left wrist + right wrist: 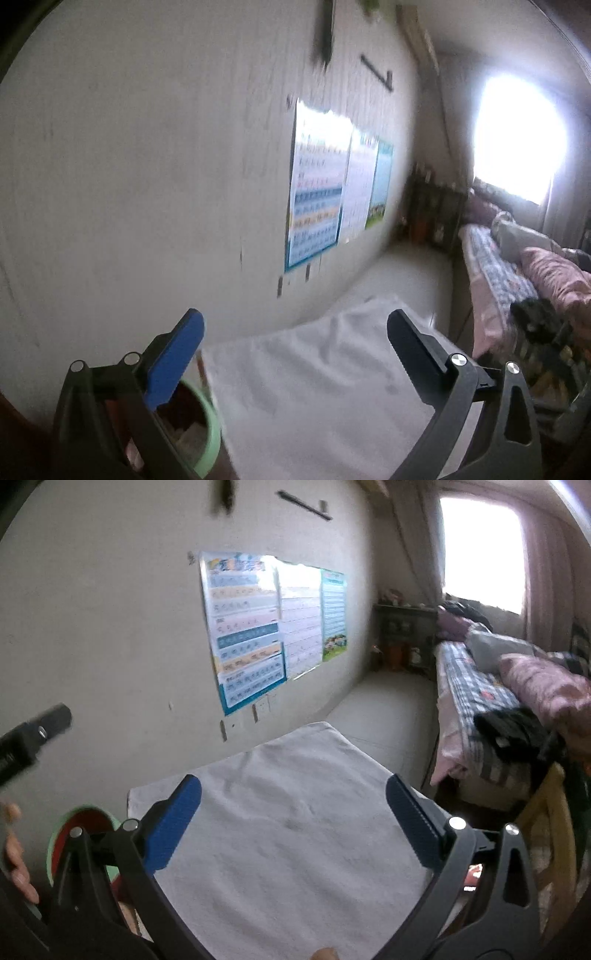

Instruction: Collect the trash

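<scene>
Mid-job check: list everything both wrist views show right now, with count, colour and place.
Table cloth: one, white, covering the table below both tools.
Bin: one, green with red lining, left of the table.
Posters: three, mostly blue and white, on the wall.
Bed: one, plaid sheet, pink bedding, right side.
Window: one, bright, far end.
Left tool: one, open, empty.
Right tool: one, open, empty.
</scene>
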A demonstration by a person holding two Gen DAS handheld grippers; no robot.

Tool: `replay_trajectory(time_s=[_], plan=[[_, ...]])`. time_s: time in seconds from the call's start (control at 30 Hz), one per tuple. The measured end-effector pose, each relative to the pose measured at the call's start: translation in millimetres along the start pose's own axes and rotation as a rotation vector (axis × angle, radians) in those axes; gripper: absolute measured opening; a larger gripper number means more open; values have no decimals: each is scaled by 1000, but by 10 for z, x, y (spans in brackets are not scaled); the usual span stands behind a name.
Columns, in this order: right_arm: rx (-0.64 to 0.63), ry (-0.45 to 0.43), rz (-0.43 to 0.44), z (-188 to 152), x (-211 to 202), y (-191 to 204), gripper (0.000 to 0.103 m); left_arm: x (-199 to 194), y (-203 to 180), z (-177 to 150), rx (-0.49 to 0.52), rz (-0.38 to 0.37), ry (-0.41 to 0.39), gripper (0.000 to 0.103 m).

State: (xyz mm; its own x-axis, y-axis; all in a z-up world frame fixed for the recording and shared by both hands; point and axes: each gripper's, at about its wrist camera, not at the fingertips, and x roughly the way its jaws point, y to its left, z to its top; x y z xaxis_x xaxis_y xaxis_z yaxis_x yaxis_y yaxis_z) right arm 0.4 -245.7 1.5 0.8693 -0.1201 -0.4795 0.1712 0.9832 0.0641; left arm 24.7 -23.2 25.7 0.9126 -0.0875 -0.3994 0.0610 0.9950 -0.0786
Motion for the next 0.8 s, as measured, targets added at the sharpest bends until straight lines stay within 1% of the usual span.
replay_trajectory(time_s=[0.07, 0.13, 0.2, 0.27, 0.33, 0.6, 0.8], plan=[[50, -34, 10, -13, -14, -82, 99, -85, -28, 52, -11, -20, -7, 95], [86, -79, 26, -49, -136, -181, 99, -152, -57, 54, -9, 7, -21, 95], [80, -109, 50, -86, -229, -207, 99, -172, -88, 34, 27, 43, -34, 95], [61, -145, 28, -110, -282, -194, 99, -158, -142, 0, 63, 70, -27, 95], [43, -166, 12, -127, -327, -154, 99, -141, -137, -24, 73, 84, -9, 95], [18, -131, 39, -149, -304, -28, 99, -153, -43, -8, 53, 99, 9, 95], [-45, -61, 120, -186, -182, 250, 99, -187, 148, -43, 19, 148, 33, 95]])
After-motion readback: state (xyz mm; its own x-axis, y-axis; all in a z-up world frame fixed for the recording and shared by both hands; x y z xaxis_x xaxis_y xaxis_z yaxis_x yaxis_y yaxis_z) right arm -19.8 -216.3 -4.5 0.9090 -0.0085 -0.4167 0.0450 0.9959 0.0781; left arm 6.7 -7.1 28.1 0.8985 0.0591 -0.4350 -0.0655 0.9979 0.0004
